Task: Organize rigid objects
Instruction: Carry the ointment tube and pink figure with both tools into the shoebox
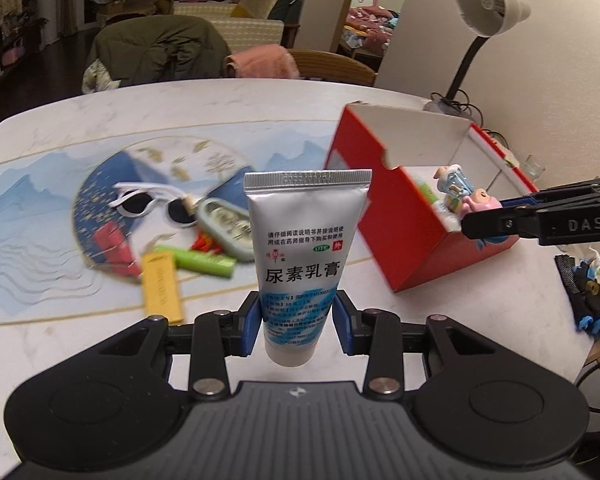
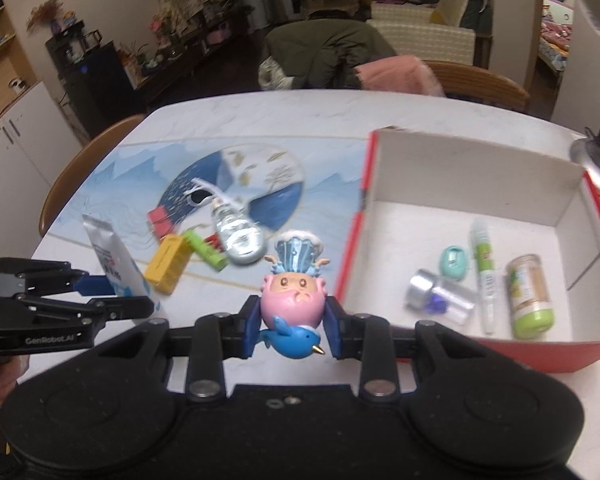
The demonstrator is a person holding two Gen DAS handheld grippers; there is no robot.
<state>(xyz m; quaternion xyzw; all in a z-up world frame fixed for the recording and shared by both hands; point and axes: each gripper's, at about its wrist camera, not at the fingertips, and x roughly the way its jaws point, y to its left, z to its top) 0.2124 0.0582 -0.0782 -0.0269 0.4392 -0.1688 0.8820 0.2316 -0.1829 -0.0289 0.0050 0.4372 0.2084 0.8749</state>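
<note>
My left gripper [image 1: 296, 322] is clamped on a silver-and-white ointment tube [image 1: 304, 256], the blue pads pressing its lower body just above the cap, so the tube stands crimped end up, clear of the table [image 1: 260, 100]. My right gripper [image 2: 290, 330] is closed on a small toy figurine [image 2: 294, 300] with a pink face, a blue shell-like headdress and a blue fish at its base; it hangs upright between the pads, just left of the red box [image 2: 476, 200], beside its near left corner. From the left wrist camera I see that same figurine [image 1: 470, 200] at the tip of the right gripper [image 1: 484, 222], against the box's near side [image 1: 400, 216]. Inside the box, on its white floor, lie a green-capped jar [image 2: 530, 296], a slim white-and-green stick [image 2: 485, 276], a small teal oval case [image 2: 454, 262] and a clear container with a silver lid [image 2: 440, 296]. Still out on the patterned mat [image 2: 140, 168] are white-framed sunglasses [image 1: 154, 204], a grey oval tin [image 1: 228, 226], a green tube [image 1: 198, 262], a yellow box [image 1: 160, 286] and a red item [image 1: 114, 246], all bunched close together. A desk lamp [image 1: 488, 4] stands beyond the box.
</note>
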